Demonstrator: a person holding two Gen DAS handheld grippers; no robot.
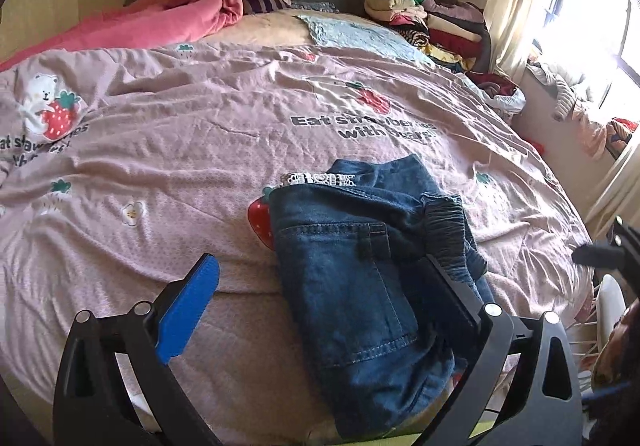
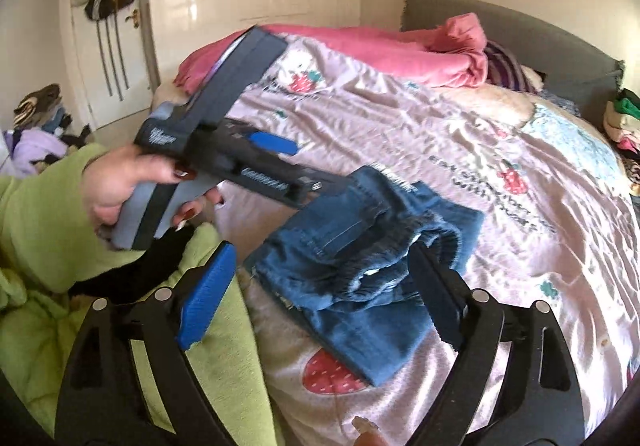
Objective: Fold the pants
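The small blue denim pants (image 1: 360,262) lie folded into a compact bundle near the foot edge of the pink strawberry-print bed cover (image 1: 180,150), likely finished. Both the left gripper (image 1: 324,306) and right gripper (image 2: 320,286) hover over them, fingers spread apart, gripping nothing. No containers show.

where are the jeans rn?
Folded jeans lie on the pink strawberry bedspread near the bed's near edge, between the open left tongs.
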